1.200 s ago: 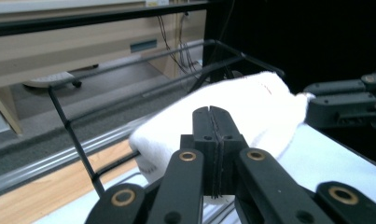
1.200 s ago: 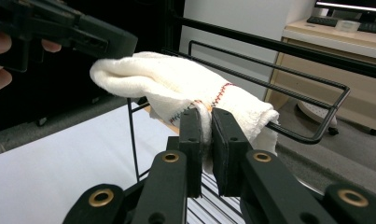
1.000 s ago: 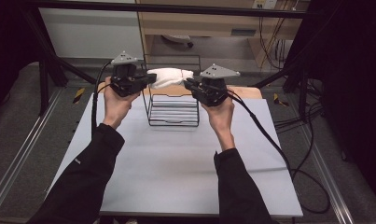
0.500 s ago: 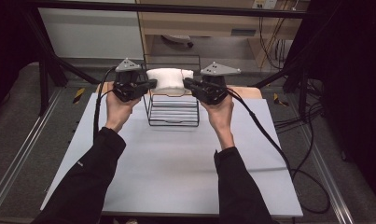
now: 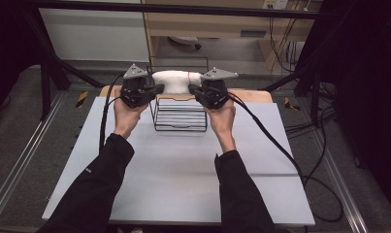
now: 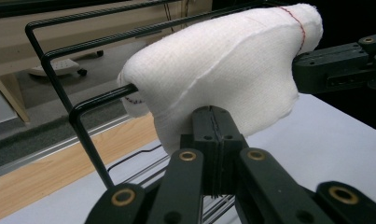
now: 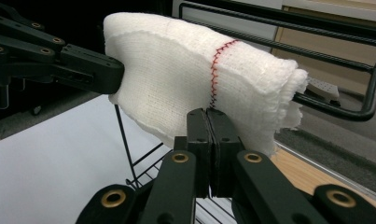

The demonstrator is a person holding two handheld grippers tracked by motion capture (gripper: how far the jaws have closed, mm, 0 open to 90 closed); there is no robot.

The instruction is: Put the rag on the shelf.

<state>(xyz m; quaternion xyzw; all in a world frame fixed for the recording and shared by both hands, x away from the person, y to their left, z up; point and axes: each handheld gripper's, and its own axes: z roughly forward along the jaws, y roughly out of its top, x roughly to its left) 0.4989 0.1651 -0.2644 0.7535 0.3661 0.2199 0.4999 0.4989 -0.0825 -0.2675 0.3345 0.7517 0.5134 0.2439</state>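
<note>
A white cloth (image 5: 176, 81) with a red stitched line is draped over the top bars of a black wire rack (image 5: 179, 114) at the far middle of the table. My left gripper (image 5: 158, 89) is shut on the cloth's left end, with its jaws pressed together on the lower hem (image 6: 212, 116). At the other end my right gripper (image 5: 193, 90) is shut on the hem too (image 7: 206, 116). The cloth (image 6: 223, 65) bulges up between the two. Each gripper view shows the opposite gripper across the cloth (image 7: 176, 70).
The rack stands on a pale grey table (image 5: 173, 170) with a wooden strip (image 5: 251, 94) along its far edge. Cables (image 5: 275, 141) trail from the grippers across the table's right side. Dark frame bars and a wooden cabinet lie beyond the table.
Both grippers have come down slightly with the cloth, which stays stretched between them over the rack's top bars.
</note>
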